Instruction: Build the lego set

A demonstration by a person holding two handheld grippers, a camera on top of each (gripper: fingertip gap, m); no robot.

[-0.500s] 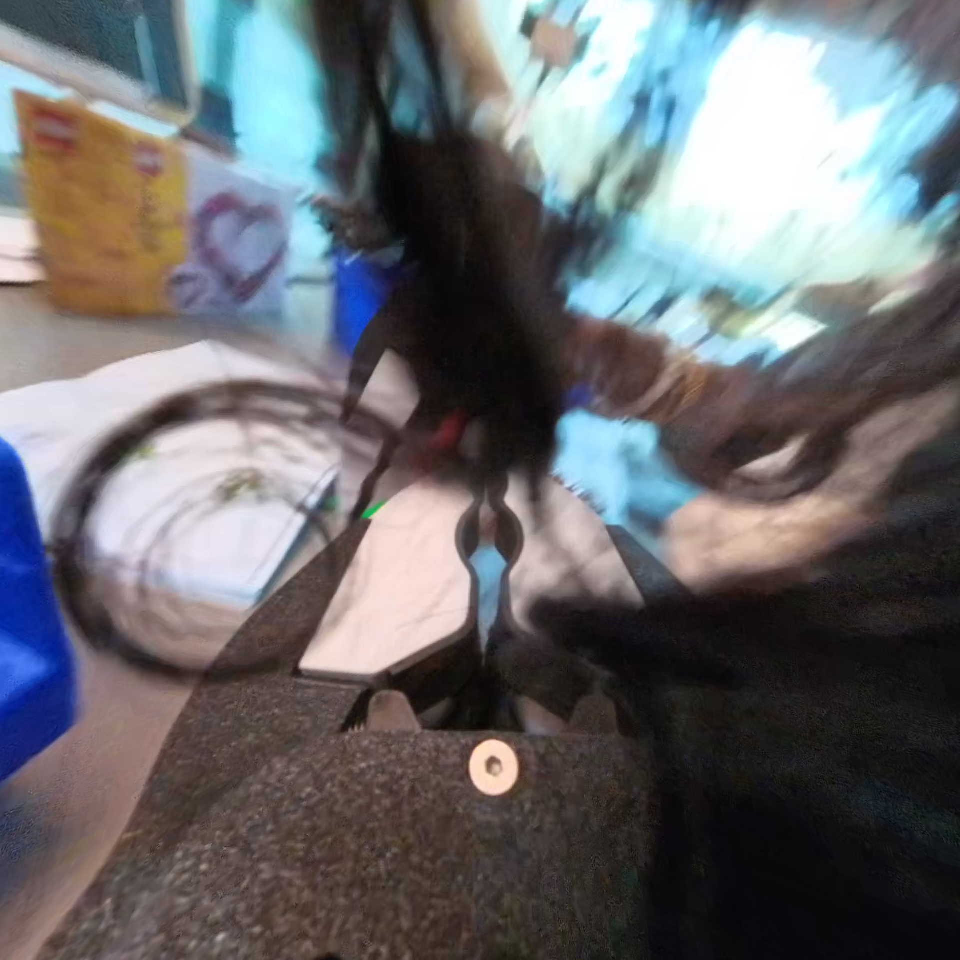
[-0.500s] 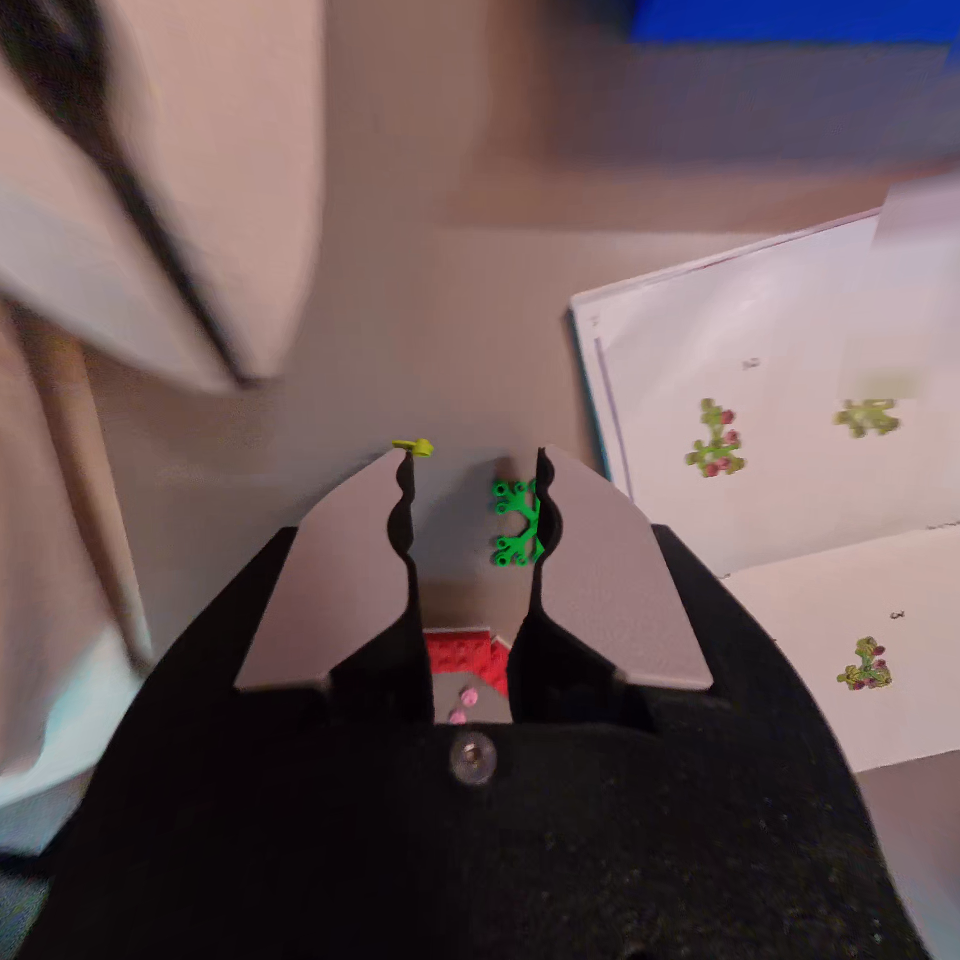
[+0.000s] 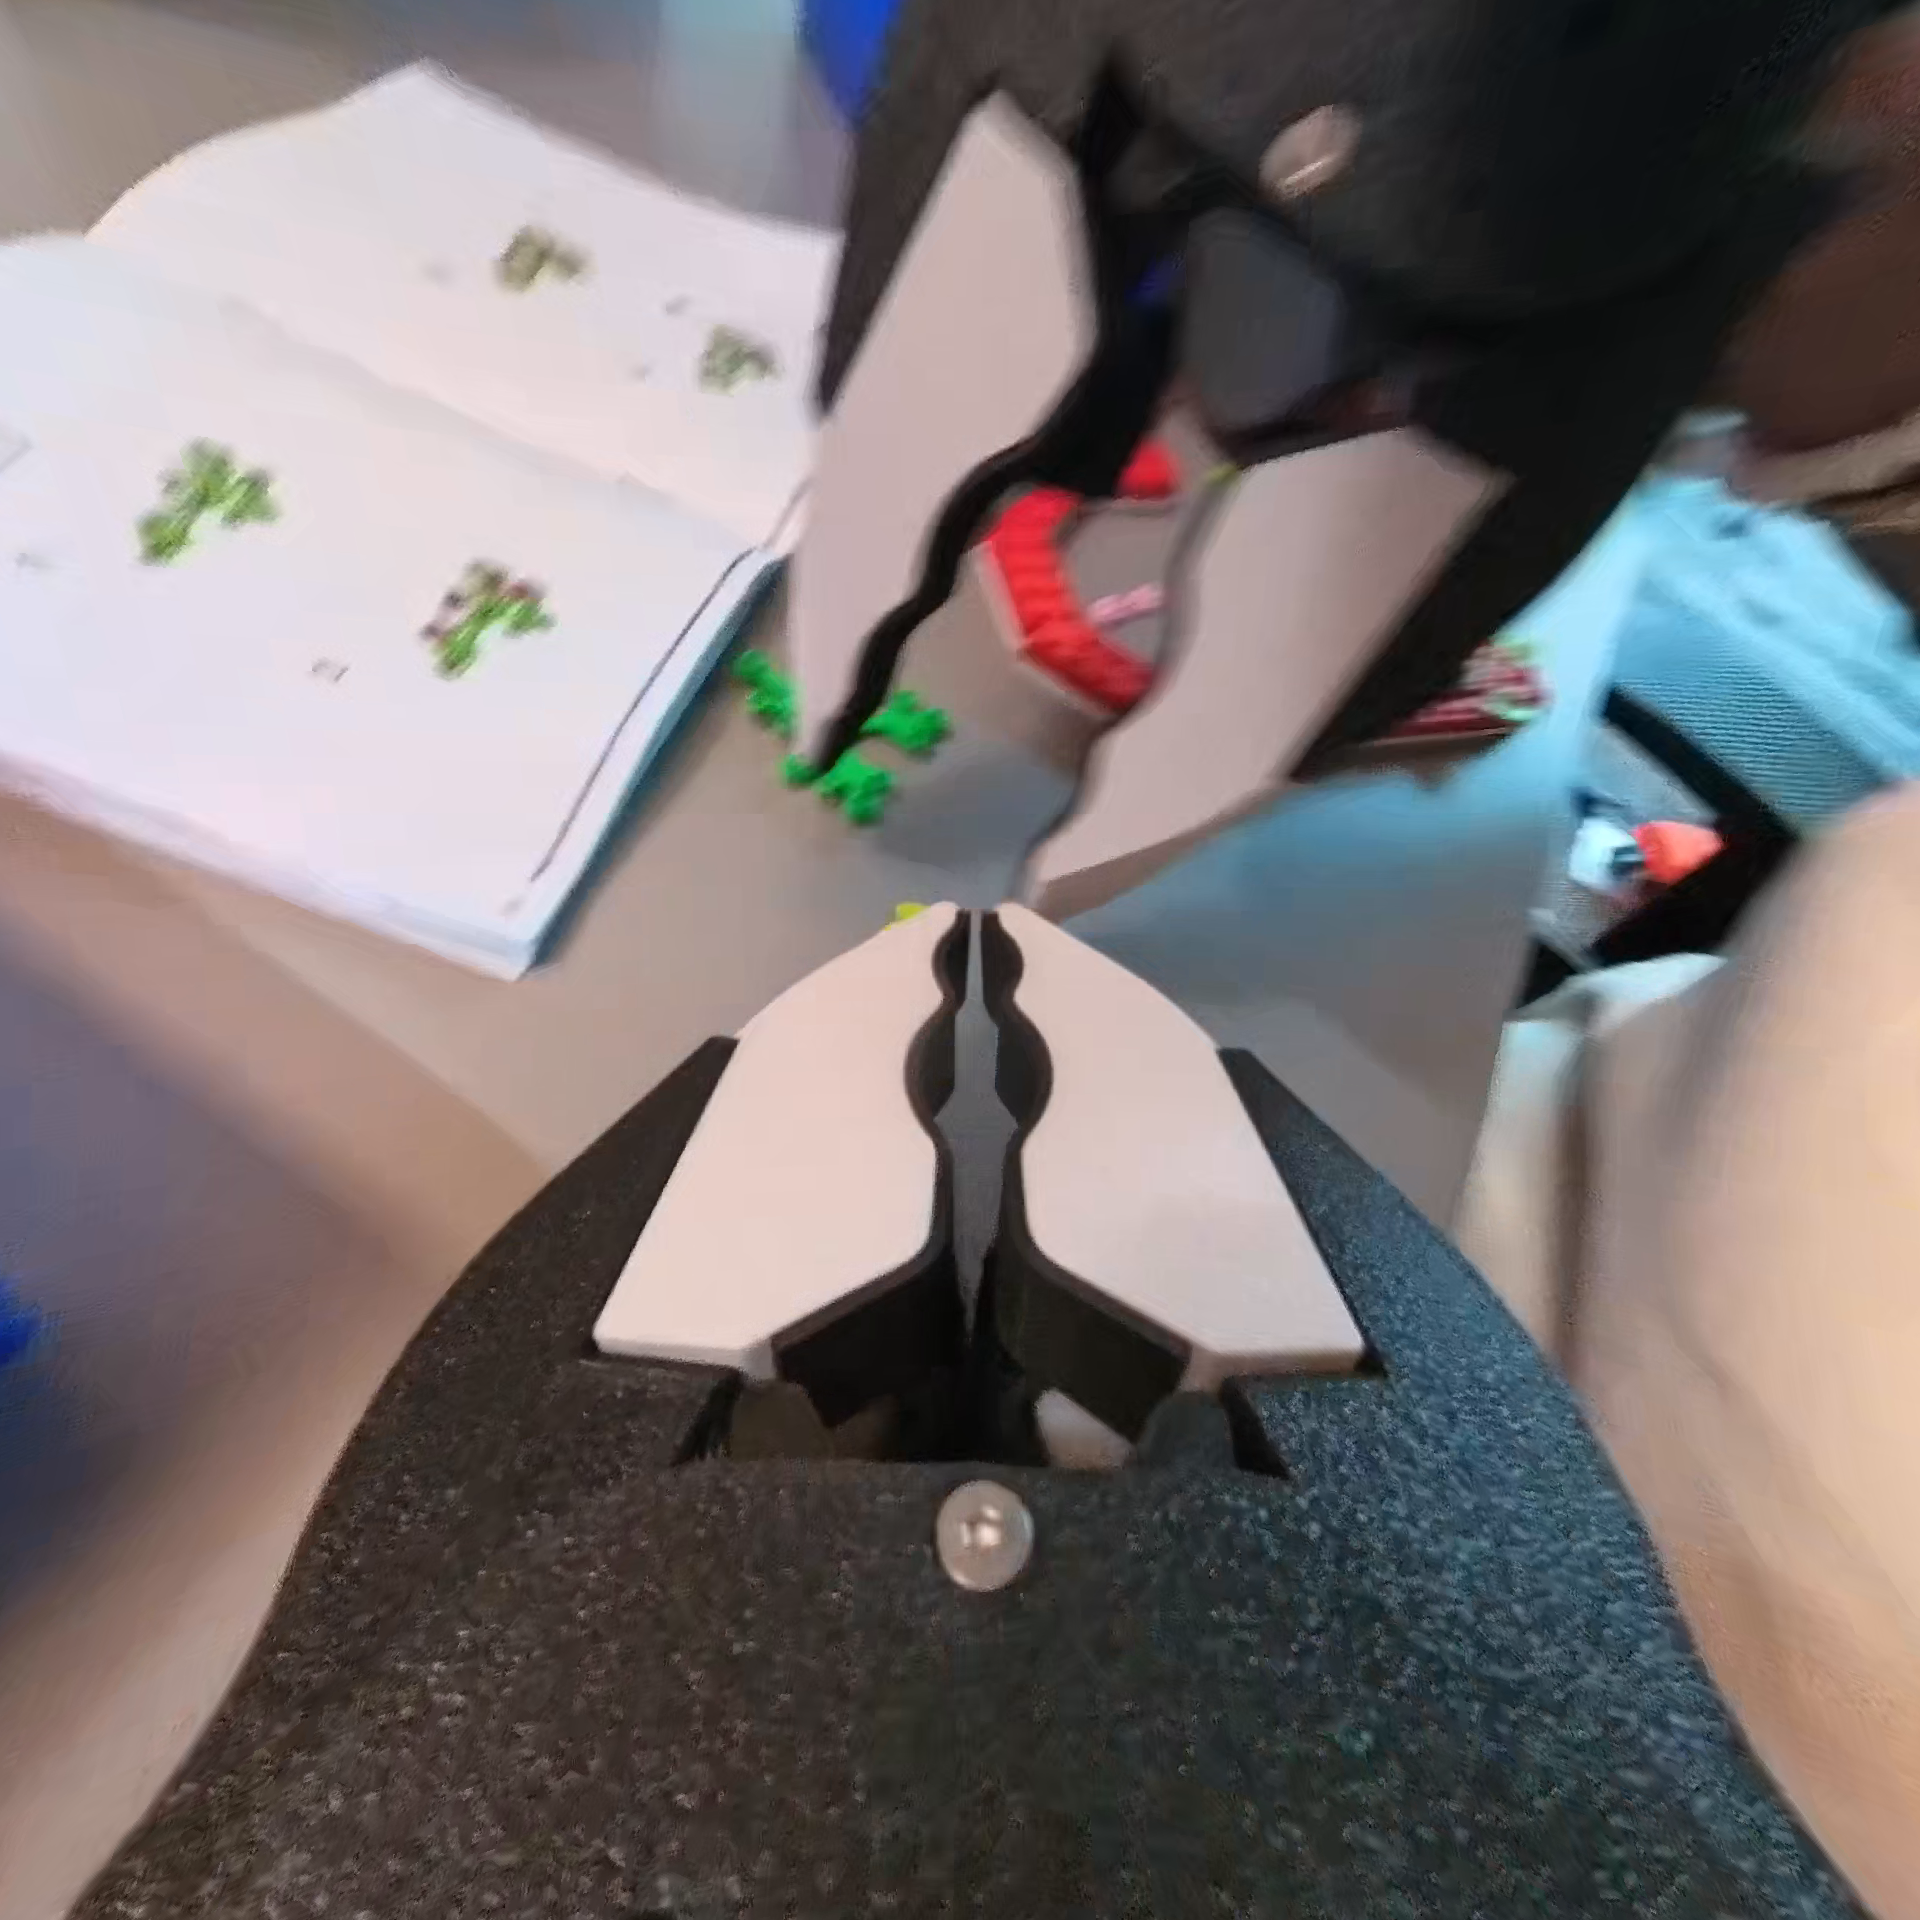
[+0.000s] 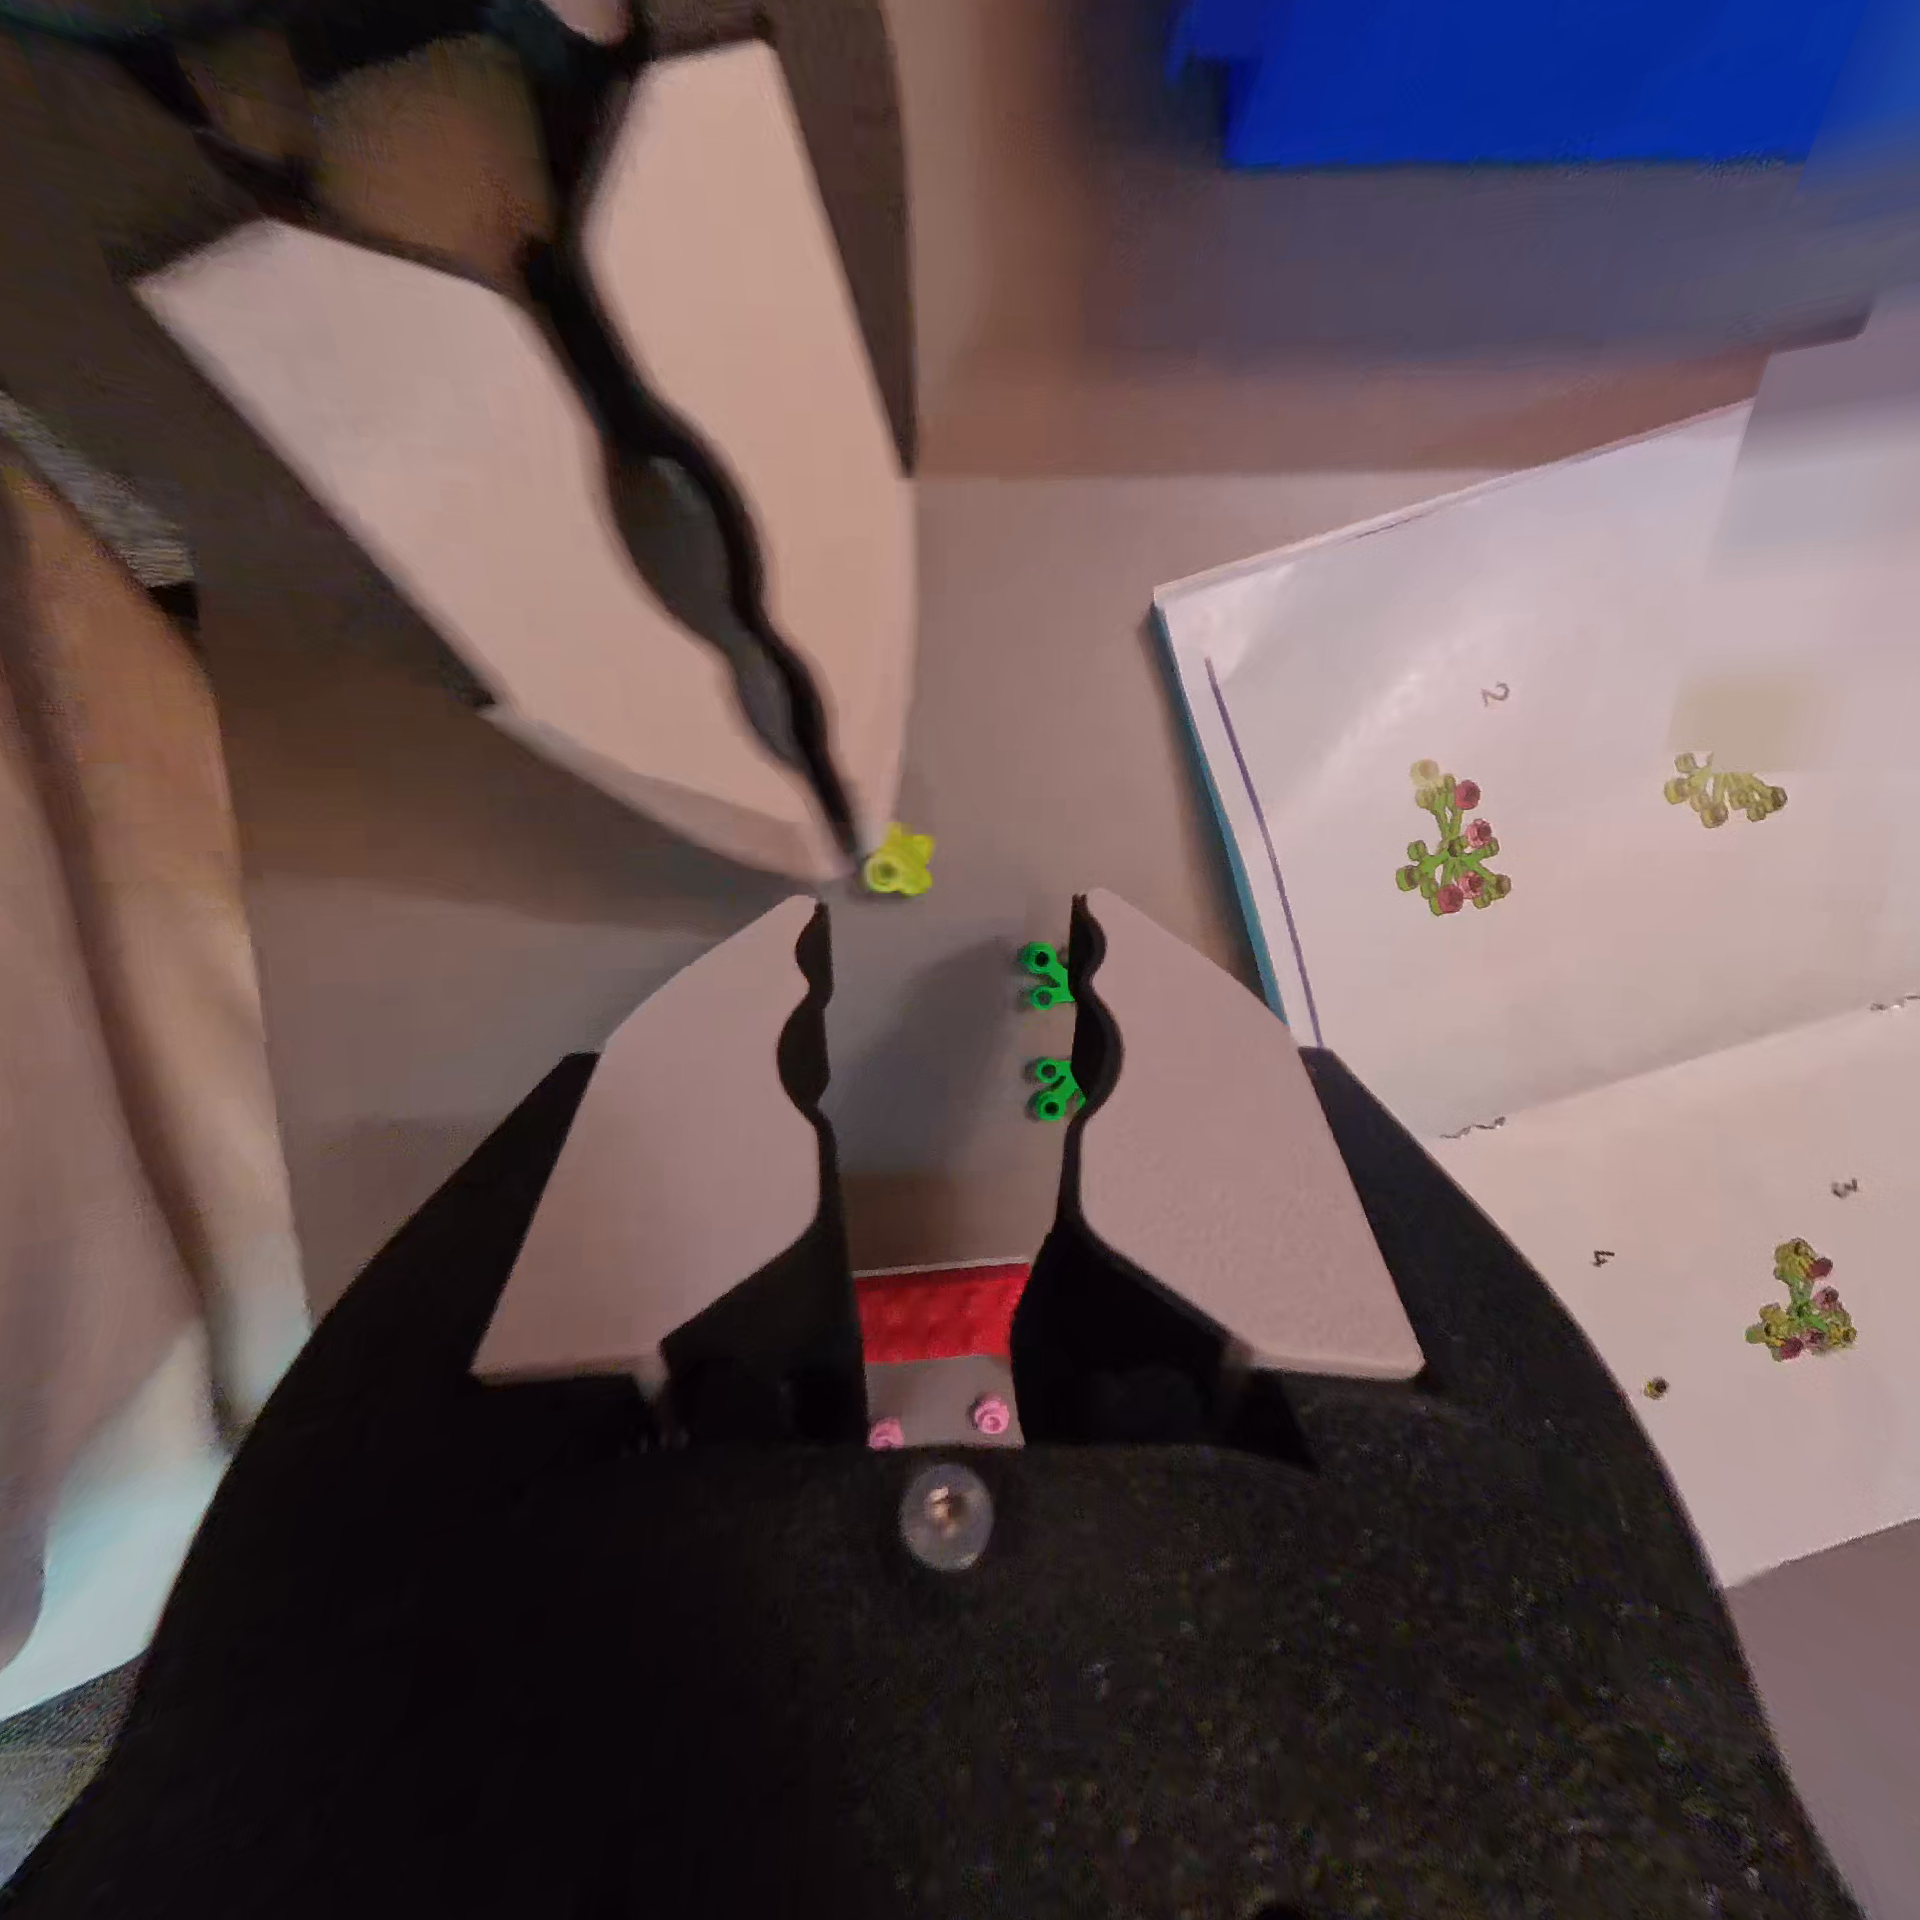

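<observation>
My left gripper (image 3: 969,914) is shut, its tips low over the grey table beside a small lime piece (image 3: 909,914). In the right wrist view it (image 4: 847,862) comes in from the upper left, tips touching the lime piece (image 4: 899,860); I cannot tell whether it grips it. My right gripper (image 4: 951,909) is open and empty just above the table. Two green leaf pieces (image 4: 1044,977) lie by its right finger. A red piece (image 4: 940,1314) and two pink studs (image 4: 990,1415) lie farther back between its fingers. The left wrist view shows the right gripper (image 3: 930,821) over the green pieces (image 3: 862,748) and the red piece (image 3: 1060,613).
An open instruction booklet (image 4: 1558,935) lies to the right of my right gripper; it is on the left in the left wrist view (image 3: 364,468). A blue bin (image 4: 1507,83) stands at the far edge. Beige fabric (image 3: 1714,1143) fills the right side.
My left gripper has swung down from pointing across the room to the table, its shut tips now at the lime piece. My right gripper has stayed open over the green pieces.
</observation>
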